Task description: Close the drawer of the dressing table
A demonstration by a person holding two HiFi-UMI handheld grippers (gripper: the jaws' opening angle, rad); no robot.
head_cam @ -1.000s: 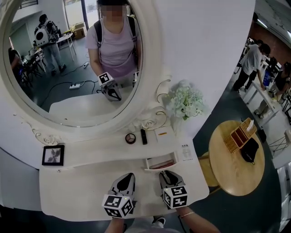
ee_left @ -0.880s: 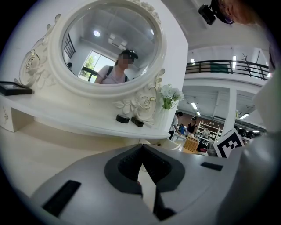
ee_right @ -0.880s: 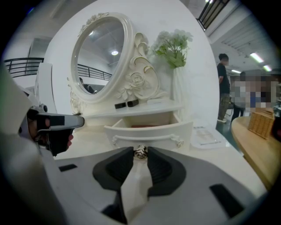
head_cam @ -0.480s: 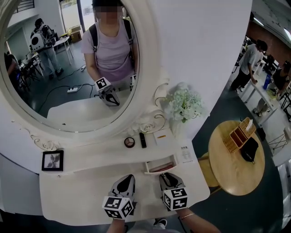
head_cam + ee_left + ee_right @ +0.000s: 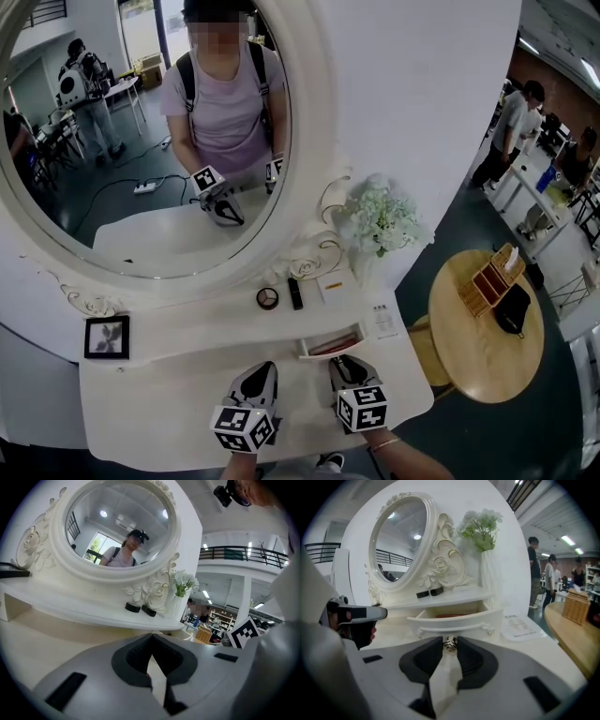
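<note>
Drawer (image 5: pixel 330 339) is pulled out, open, under the raised shelf (image 5: pixel 216 314) at the right side of the dressing table (image 5: pixel 159 394), with something reddish inside. Right gripper (image 5: pixel 343 360) is at the drawer front, its jaws closed on the small metal knob (image 5: pixel 450 643). Left gripper (image 5: pixel 265 367) is just beside it over the tabletop, tips together, holding nothing. On the shelf are a round compact (image 5: pixel 267 298) and a black tube (image 5: pixel 295 293). Flower vase (image 5: pixel 382 217) is to the right, oval mirror (image 5: pixel 141 141) behind, and a picture frame (image 5: pixel 107 337) at the left.
</note>
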